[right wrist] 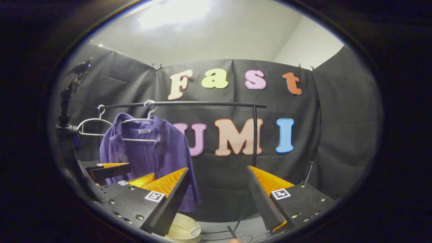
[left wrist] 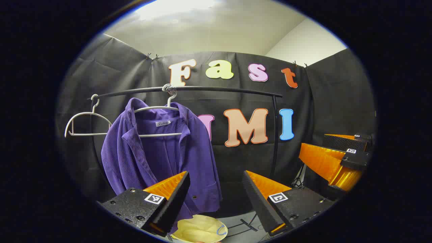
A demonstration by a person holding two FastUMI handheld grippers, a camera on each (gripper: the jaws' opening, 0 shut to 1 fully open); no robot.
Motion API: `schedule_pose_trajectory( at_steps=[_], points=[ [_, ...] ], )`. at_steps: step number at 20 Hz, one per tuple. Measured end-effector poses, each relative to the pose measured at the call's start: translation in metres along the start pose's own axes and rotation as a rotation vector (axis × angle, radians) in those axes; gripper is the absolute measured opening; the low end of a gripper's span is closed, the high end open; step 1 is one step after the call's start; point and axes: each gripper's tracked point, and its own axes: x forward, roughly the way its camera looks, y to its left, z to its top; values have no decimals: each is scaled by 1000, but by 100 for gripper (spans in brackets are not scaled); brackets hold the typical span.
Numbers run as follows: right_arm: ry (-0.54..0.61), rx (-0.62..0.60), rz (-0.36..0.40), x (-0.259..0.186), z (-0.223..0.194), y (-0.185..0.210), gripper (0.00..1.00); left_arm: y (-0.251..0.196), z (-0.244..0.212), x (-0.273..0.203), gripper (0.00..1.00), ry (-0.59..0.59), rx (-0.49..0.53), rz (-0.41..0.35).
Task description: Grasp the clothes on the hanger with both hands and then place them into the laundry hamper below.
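A purple shirt (left wrist: 158, 155) hangs on a white hanger (left wrist: 158, 108) from the black rail (left wrist: 209, 88), left of centre in the left gripper view. My left gripper (left wrist: 216, 175) is open in front of it, its left finger overlapping the shirt's lower hem in the image. Below sits the cream laundry hamper (left wrist: 199, 230). In the right gripper view the shirt (right wrist: 148, 155) hangs farther off to the left, and my right gripper (right wrist: 218, 168) is open with nothing between its fingers. The hamper (right wrist: 184, 229) shows under its left finger.
An empty white hanger (left wrist: 84, 121) hangs at the rail's left end. The rail's right post (left wrist: 275, 135) stands near centre. The right gripper (left wrist: 334, 148) is off to the right; the left gripper (right wrist: 126, 173) shows at lower left. A dark stand (right wrist: 65, 101) rises at the far left.
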Motion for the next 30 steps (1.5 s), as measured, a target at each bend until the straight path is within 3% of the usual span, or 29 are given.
schedule_pose_trajectory(
  at_steps=[20, 25, 30],
  points=[
    [11, 34, 41, 11, -13, 17, 99, 21, -24, 4, 96, 20, 35, 48],
    [21, 33, 71, 16, -16, 26, 99, 36, -28, 5, 97, 27, 51, 92],
    [26, 25, 112, 22, -19, 39, 99, 68, -31, 5, 96, 37, 64, 191]
  ],
)
